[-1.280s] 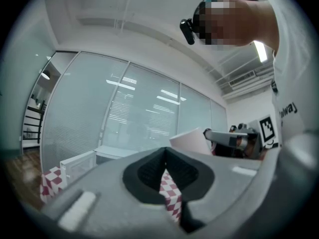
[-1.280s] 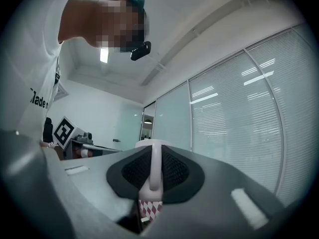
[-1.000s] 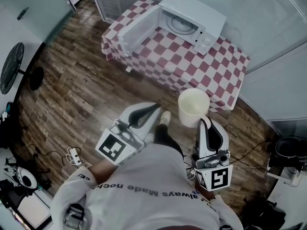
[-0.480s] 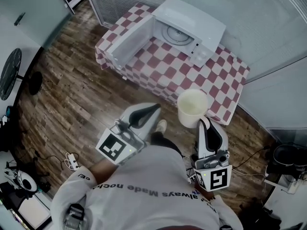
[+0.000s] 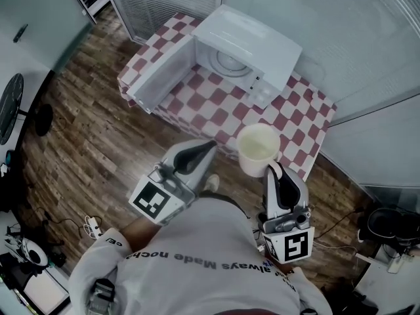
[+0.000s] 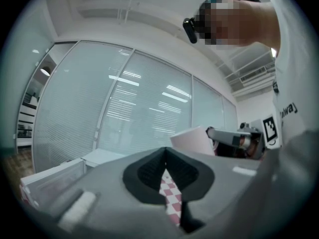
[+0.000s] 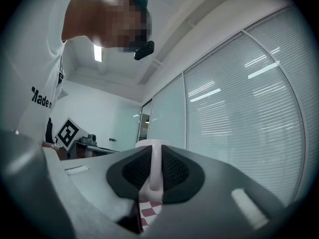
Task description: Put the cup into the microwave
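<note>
A cream cup (image 5: 256,148) hangs in the air at the near edge of the checked table, with my right gripper (image 5: 273,168) shut on its handle (image 7: 155,169). The cup (image 6: 193,140) also shows to the right in the left gripper view. My left gripper (image 5: 209,146) is held level beside it, jaws shut with nothing between them. The white microwave (image 5: 252,48) stands at the far side of the table, its door (image 5: 164,69) swung wide open to the left and its round turntable (image 5: 230,60) showing inside.
The red-and-white checked tablecloth (image 5: 289,117) covers a small table against glass partitions with blinds. Wooden floor (image 5: 85,143) lies to the left, with a fan (image 5: 12,97) and cables at the far left. A dark bin (image 5: 384,223) sits at the lower right.
The table and microwave have drawn nearer in the head view as the person steps forward. The cup, in my right gripper, now hangs over the table's near edge.
</note>
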